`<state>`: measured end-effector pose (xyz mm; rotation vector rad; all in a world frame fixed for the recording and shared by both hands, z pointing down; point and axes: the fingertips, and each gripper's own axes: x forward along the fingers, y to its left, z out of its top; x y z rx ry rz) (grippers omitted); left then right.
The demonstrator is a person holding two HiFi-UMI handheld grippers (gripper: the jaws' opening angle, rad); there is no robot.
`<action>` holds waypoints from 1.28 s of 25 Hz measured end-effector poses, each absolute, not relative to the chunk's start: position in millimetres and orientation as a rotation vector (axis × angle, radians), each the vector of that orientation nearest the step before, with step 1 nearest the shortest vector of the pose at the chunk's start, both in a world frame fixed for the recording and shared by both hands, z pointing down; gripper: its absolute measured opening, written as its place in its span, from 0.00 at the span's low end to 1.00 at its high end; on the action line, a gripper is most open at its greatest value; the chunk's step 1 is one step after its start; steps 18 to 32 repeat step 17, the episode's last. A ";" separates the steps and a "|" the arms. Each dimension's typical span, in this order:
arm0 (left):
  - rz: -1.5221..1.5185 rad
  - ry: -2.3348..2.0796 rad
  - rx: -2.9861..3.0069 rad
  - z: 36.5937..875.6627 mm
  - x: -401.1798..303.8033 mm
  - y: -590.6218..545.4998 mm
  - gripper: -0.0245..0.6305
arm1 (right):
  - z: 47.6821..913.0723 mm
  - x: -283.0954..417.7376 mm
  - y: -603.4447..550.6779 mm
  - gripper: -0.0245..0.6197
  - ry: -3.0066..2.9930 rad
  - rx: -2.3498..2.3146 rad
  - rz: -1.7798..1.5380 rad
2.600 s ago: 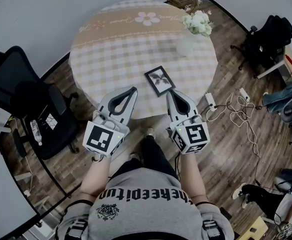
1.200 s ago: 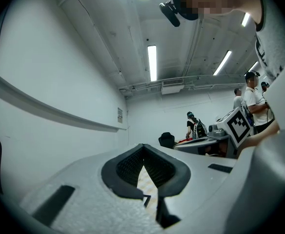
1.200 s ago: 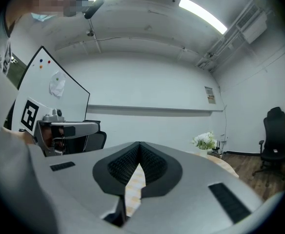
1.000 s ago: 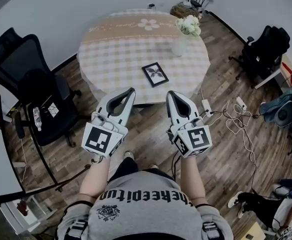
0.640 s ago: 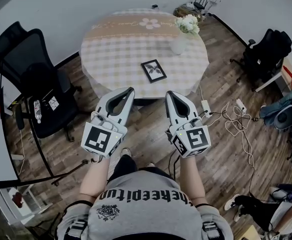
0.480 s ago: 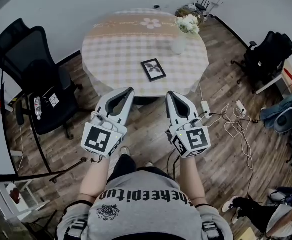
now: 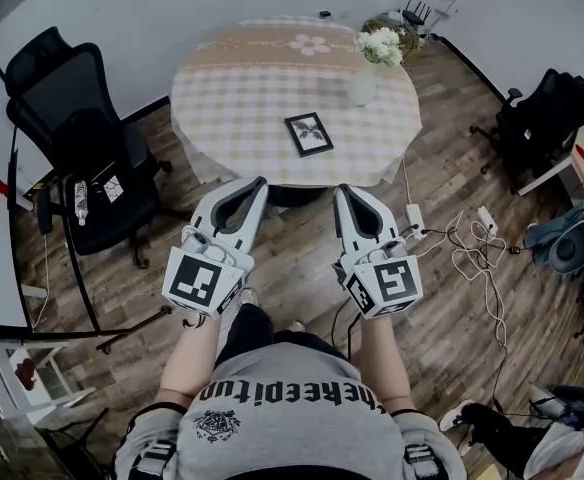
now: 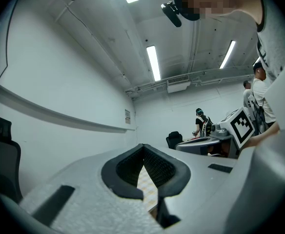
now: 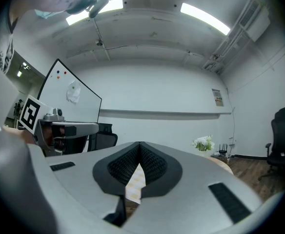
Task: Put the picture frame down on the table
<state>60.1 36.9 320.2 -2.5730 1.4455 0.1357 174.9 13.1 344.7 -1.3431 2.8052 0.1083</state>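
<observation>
**Picture frame [image 7: 309, 134] lying flat on the table [image 7: 222, 98]; both tools empty**

Picture frame and tabletop are in full contact: the frame rests face up on the cloth, close to the table's near edge and a little right of its middle, turned slightly askew. Judged from how things lie, the task looks complete, since nothing holds the frame and it does not overhang the edge. No step seems left, unless its angle is to be tidied.

The left gripper [image 7: 260, 181] and the right gripper [image 7: 342, 190] hang side by side over the wooden floor [image 7: 302, 258], well apart from the table and short of its near edge. In each gripper view the jaw tips meet with nothing between them; only a sliver of checked cloth shows through the loop behind the tips.

The frame is a thin, dark rectangle around a pale picture with a dark motif too small to make out. The table is round, draped in a beige-and-white checked cloth with a flower-printed band along the far edge. A pale vase [image 7: 361, 86] of white flowers stands near the far right edge. The jaws are pale, grainy-surfaced shells lined with black ribbed pads.
</observation>
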 end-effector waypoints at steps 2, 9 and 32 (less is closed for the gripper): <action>0.138 1.446 -2.572 319.9 62.7 39.1 0.06 | 344.6 177.6 15.2 0.05 2.801 -1.342 0.104; 0.125 1.450 -2.568 322.5 76.4 41.5 0.06 | 346.8 190.7 17.4 0.05 2.807 -1.330 0.111; 0.115 1.453 -2.562 318.3 78.7 41.1 0.06 | 342.7 192.4 17.5 0.05 2.805 -1.325 0.121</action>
